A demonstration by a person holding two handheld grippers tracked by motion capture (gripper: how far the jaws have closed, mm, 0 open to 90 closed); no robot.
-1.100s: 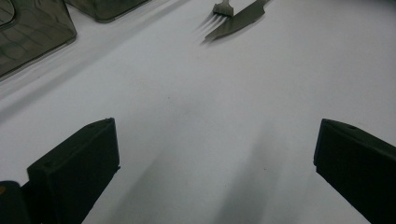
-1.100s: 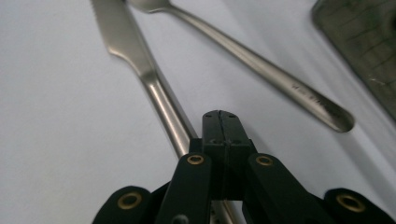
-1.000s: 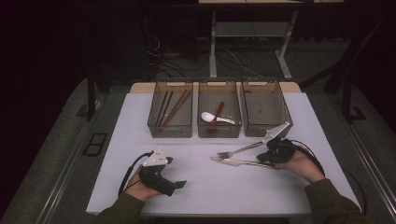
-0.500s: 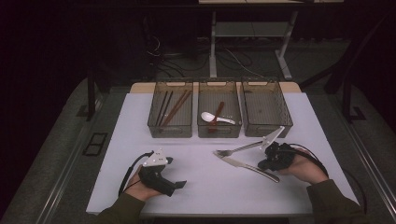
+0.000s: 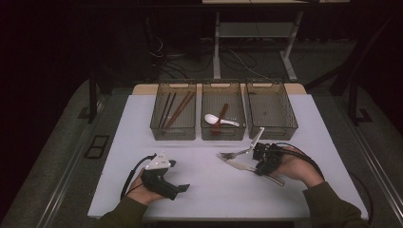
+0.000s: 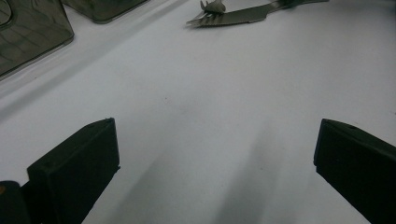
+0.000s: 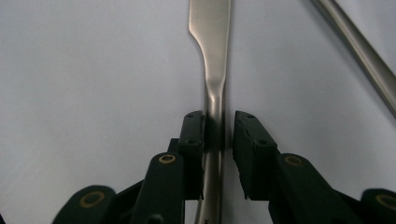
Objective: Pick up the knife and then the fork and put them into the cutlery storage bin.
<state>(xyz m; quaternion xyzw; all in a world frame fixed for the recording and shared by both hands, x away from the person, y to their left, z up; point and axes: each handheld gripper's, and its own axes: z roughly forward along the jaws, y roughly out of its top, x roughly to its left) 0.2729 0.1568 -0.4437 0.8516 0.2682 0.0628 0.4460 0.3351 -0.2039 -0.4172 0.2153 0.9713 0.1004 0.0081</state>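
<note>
The right hand-held gripper, now lower beside the fork, narrows around the knife; the left hand-held gripper rests spread.

Lab/test rig, white table, cables on floor, dark surrounds
</note>
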